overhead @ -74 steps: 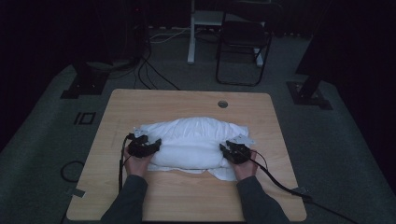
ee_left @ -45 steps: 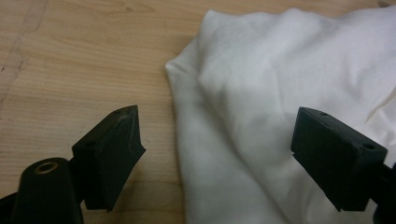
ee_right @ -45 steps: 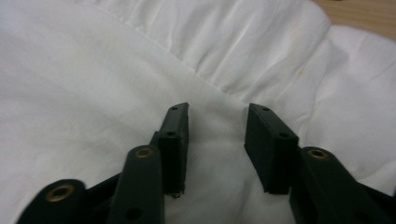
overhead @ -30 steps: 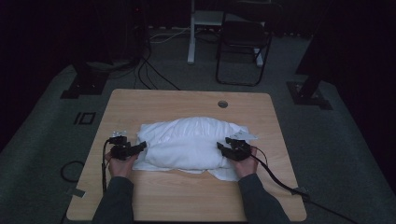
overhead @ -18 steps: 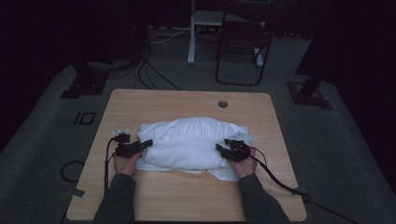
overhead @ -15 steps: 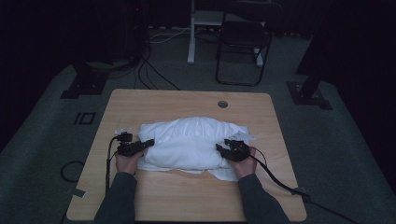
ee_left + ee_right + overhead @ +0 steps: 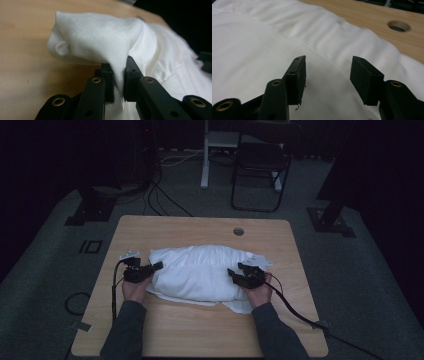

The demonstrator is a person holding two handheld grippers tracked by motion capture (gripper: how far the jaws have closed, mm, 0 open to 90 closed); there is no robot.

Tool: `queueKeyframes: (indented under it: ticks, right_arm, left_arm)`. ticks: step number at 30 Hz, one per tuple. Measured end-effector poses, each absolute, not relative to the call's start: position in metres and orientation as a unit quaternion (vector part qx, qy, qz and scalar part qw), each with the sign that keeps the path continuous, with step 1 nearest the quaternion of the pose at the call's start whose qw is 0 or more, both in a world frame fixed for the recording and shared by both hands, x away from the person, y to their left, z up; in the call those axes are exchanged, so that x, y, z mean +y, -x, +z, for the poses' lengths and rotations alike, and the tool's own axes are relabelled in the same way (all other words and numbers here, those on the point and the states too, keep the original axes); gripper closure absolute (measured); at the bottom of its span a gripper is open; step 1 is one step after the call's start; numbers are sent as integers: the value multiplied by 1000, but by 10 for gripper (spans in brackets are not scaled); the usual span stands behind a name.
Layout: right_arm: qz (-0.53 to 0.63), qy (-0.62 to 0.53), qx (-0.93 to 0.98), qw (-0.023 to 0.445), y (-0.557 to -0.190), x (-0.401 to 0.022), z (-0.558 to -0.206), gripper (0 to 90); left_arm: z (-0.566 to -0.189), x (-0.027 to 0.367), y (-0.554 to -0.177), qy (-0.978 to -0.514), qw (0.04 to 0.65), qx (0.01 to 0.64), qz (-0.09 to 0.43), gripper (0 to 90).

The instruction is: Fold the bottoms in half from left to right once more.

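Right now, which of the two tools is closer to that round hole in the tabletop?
The right tool. It sits on the white cloth just below and slightly right of the hole; the left tool grips the cloth's far left edge.

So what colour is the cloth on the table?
Plain white, no pattern; the cloth shows best in the left gripper view.

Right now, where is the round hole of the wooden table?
In the high view the round hole lies near the far edge of the light wooden table, right of centre, just beyond the white cloth bundle. The right gripper view shows it at upper right.
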State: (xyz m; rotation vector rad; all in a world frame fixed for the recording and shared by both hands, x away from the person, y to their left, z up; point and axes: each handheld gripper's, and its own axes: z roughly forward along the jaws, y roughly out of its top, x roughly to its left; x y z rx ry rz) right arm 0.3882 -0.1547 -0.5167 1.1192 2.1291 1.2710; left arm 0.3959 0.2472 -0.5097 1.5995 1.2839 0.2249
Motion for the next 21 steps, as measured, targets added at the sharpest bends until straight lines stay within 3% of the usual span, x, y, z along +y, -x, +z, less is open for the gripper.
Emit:
queueKeyframes:
  ticks: [4,11,21]
  right_arm:
    - [453,-382,779,206,-395,-132,-519,449]
    - [395,-370,822,176,-409,-98,-553,446]
    - [409,-372,814,177,-408,-71,-557,473]
  left_arm:
    - [-495,242,-393,-658,534,523,96,819]
    - [-469,230,-388,-654,569,487,102,821]
    - [-448,203,-390,-662,592,450,92,820]
